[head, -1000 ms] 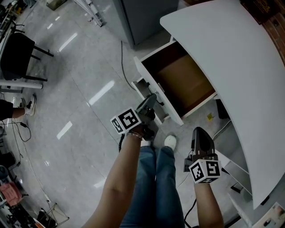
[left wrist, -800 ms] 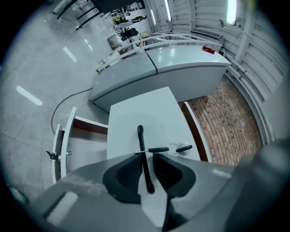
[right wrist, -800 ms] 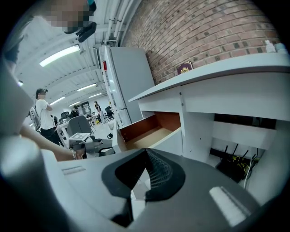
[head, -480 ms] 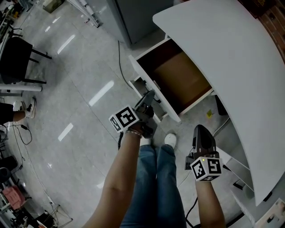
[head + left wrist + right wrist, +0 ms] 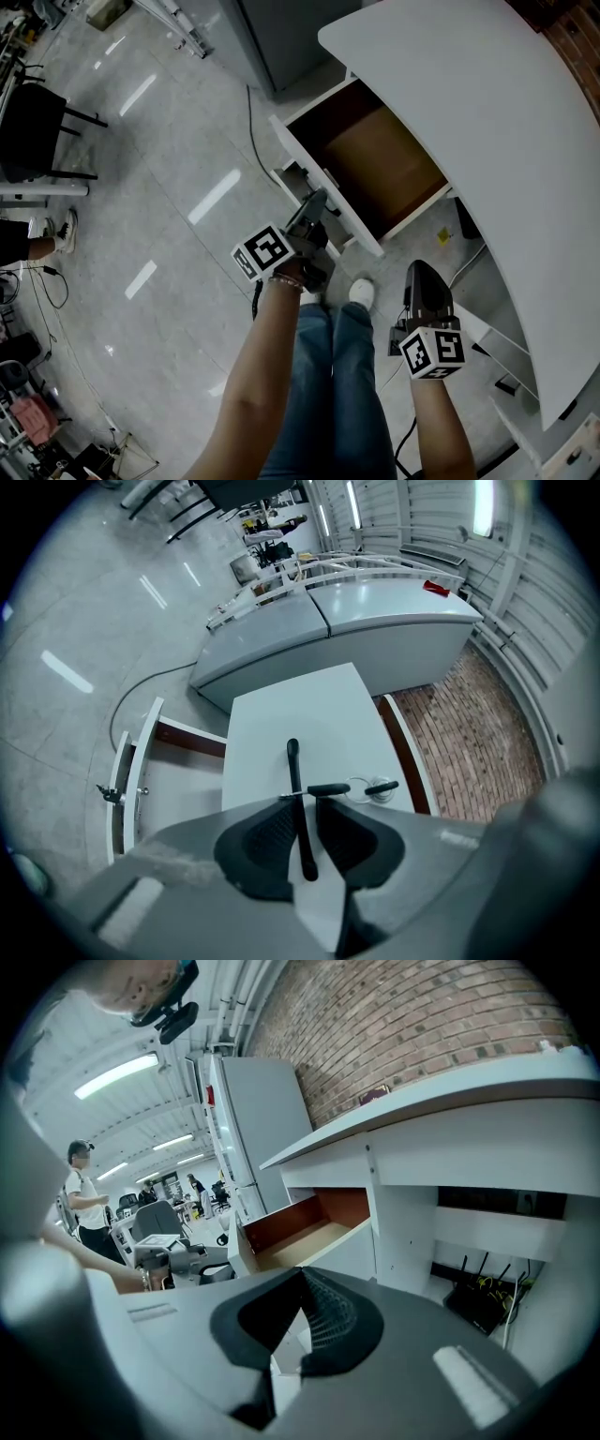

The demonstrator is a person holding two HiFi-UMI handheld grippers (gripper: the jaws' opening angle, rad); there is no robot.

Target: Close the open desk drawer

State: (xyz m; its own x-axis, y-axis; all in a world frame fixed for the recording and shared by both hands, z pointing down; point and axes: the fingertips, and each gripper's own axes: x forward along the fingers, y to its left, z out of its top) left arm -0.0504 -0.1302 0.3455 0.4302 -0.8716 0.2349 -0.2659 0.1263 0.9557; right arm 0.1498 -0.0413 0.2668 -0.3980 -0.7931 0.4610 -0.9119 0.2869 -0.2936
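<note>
— How many drawers do we have open?
— Just one. The drawer sticks well out from under the white bench, and we can see its bare brown bottom. The white drawer front faces us.
— And how many hand-held grippers do we hold?
— Two. Our left hand-held gripper is right at the drawer front. Our right hand-held gripper hangs lower down, near the bench edge and apart from the drawer.
— What is between the left one's jaws?
— One dark handle, a thin bar on the drawer front. It stands between the two jaws. The jaws have just been closing a little. But we see a thin white gap on one side of the bar, so they are open around it and not squeezing it.
— And the right one?
— Its two jaws meet at the tips. Nothing is in them.
— What else can we count?
— Two cubes with square marks: the left marker cube and the right marker cube, one on each hand-held gripper. One black chair stands far off at the left on the shiny floor. One dark cable lies on the floor beside the drawer. One white shoe shows just below the drawer front.
</note>
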